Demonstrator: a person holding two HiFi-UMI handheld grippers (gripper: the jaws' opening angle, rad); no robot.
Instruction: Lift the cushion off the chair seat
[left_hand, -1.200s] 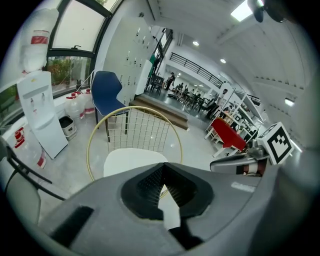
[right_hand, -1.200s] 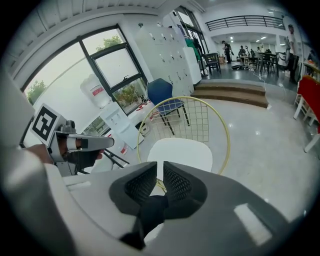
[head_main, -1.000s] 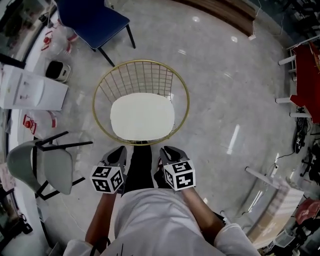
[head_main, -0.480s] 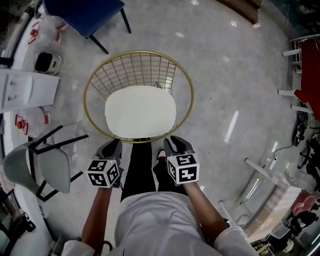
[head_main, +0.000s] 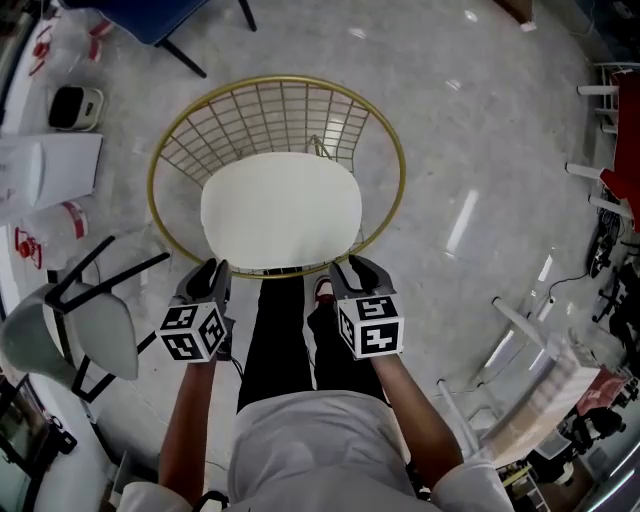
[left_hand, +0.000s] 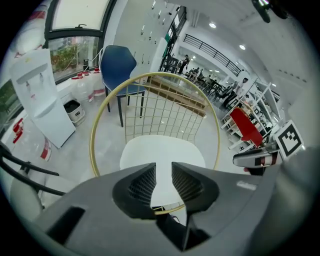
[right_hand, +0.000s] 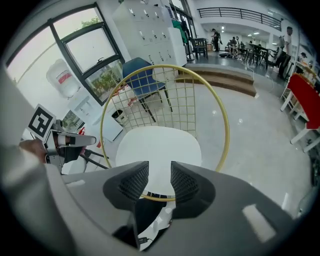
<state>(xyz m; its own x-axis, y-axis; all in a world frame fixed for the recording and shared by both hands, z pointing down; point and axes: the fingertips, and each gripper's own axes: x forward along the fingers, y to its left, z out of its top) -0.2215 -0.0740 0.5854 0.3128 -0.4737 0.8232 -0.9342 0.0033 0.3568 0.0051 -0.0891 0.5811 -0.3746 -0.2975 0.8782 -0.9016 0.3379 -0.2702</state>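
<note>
Left hand-held gripper (head_main: 213, 270) and right hand-held gripper (head_main: 348, 270), empty jaws just parting slightly, hover by the cushion's (head_main: 280, 210) front edge, apparently to seize it.

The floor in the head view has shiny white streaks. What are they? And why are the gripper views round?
Head view: the streaks are glare, lights reflecting off the glossy floor. Left and right gripper views: wide-angle lenses bend each picture into a circle, leaving black corners.
</note>
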